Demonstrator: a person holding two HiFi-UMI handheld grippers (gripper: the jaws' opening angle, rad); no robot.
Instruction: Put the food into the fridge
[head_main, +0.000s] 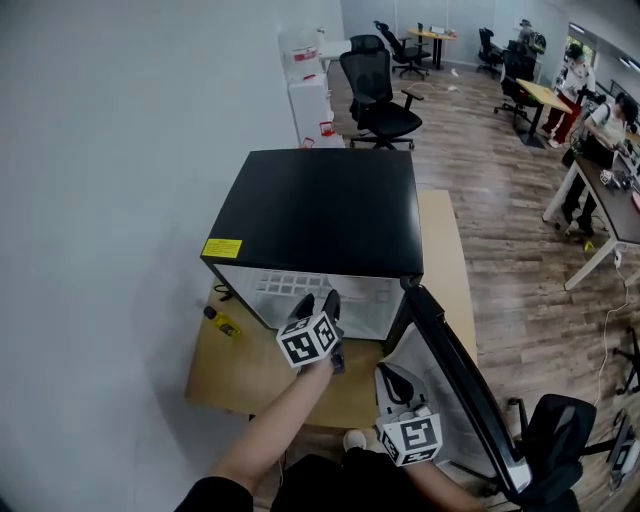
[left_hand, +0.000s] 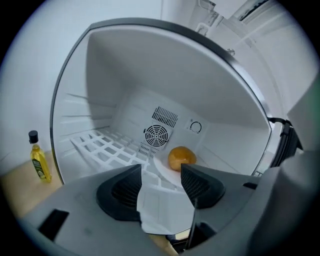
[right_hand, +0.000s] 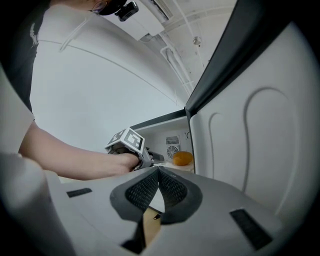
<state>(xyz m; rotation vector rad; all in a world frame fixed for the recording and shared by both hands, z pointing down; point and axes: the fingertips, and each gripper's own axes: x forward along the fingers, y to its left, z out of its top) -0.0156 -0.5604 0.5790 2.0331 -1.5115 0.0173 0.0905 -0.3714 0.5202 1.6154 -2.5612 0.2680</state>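
Food (left_hand: 181, 157) lies beyond left gripper's (left_hand: 161, 171) parted jaws.

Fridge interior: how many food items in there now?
1. An orange round item sits on a white plate near the back wall, below the dial. The left gripper hides the front floor, so more may be hidden.

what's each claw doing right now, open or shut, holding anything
Left claw: open, holding nothing; the orange food sits ahead of it inside the fridge.
Right claw: closed, holding nothing.
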